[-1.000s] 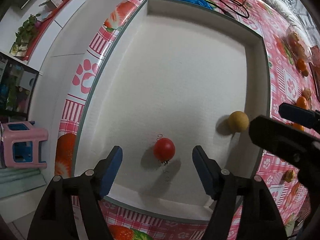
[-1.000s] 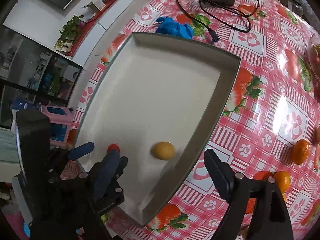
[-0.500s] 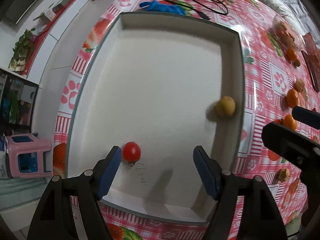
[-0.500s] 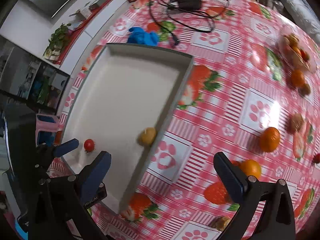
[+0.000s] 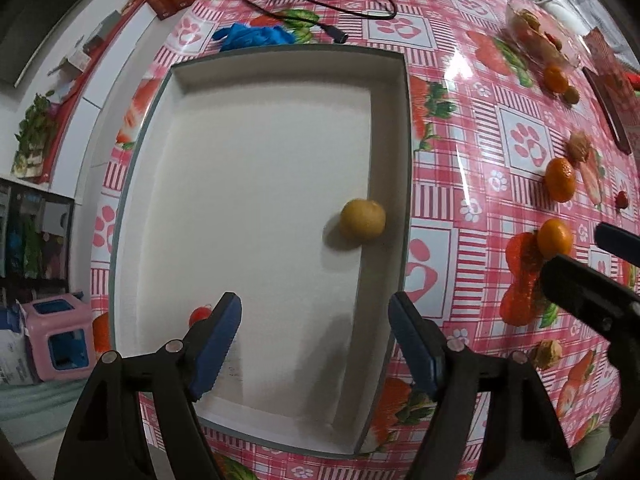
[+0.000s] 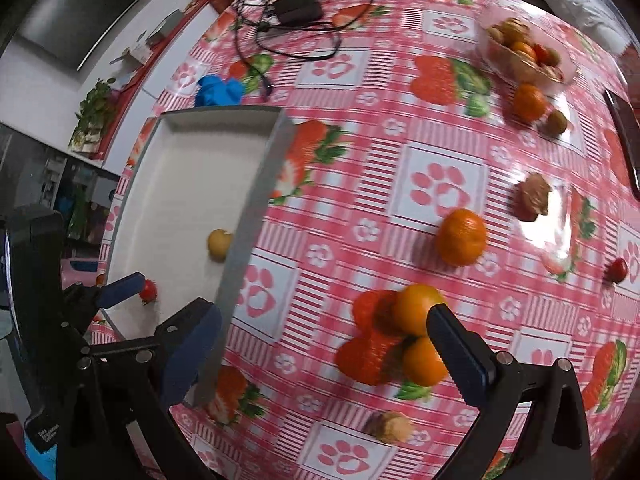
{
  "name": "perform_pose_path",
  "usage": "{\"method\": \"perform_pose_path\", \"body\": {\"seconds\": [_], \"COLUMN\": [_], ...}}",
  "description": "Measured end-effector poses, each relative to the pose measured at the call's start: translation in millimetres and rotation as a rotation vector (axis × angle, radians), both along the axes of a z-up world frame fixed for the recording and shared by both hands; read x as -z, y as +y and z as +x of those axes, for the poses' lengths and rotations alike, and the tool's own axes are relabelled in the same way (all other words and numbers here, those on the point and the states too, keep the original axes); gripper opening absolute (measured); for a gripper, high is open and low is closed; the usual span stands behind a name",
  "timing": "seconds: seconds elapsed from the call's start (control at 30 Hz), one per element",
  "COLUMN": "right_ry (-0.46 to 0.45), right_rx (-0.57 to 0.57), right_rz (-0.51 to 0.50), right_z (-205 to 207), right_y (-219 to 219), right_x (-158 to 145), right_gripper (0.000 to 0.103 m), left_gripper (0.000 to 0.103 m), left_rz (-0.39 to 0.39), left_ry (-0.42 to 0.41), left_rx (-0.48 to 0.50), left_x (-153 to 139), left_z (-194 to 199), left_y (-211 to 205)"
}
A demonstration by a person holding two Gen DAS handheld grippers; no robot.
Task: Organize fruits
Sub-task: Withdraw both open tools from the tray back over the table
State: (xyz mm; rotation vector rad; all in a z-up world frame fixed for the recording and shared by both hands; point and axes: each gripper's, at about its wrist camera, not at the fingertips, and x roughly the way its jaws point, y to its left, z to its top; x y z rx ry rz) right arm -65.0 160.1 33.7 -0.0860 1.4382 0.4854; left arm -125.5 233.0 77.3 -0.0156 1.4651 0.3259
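Observation:
A white tray point(image 5: 402, 128) lies on the pink strawberry tablecloth. In it sit a yellow fruit point(image 5: 362, 219) by the right wall and a small red tomato point(image 5: 199, 314) beside my left finger. The tray point(image 6: 256, 184), yellow fruit point(image 6: 219, 243) and tomato point(image 6: 147, 290) also show in the right wrist view. My left gripper point(image 5: 316, 344) is open and empty above the tray's near end. My right gripper point(image 6: 324, 354) is open and empty over the cloth, with two oranges point(image 6: 416, 308) by its right finger. Another orange point(image 6: 461, 237) and a brown nut point(image 6: 533, 197) lie farther on.
A clear bowl of mixed fruit point(image 6: 524, 56) stands at the far right with an orange point(image 6: 529, 102) beside it. A blue cloth point(image 6: 219, 90) and a black charger with cables point(image 6: 296, 10) lie beyond the tray. A nut point(image 6: 390, 426) and a small red fruit point(image 6: 618, 270) lie on the cloth.
Both grippers have pulled back and risen. The left one shifted right, leaving the tomato at its left finger. The right one swung right, from the tray to over the oranges.

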Motion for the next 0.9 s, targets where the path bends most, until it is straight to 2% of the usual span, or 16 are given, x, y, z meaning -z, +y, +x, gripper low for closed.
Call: {"method": "perform_pose_path", "body": {"seconds": [0.43, 0.9], "right_ry": [0.012, 0.023], "right_rx": [0.092, 0.131], "right_rz": [0.009, 0.028], "right_z": [6, 1], "right_y": [-49, -62], "right_x": [-2, -4], "right_gripper": [0.103, 0.103], "left_gripper": [0.079, 0.079], "left_rz": [0.09, 0.126], "left_ry": [0.014, 0.011], "left_rx": [0.036, 0.04], "left_x": [-10, -18], "left_z": [11, 16], "left_y": [-29, -36]}}
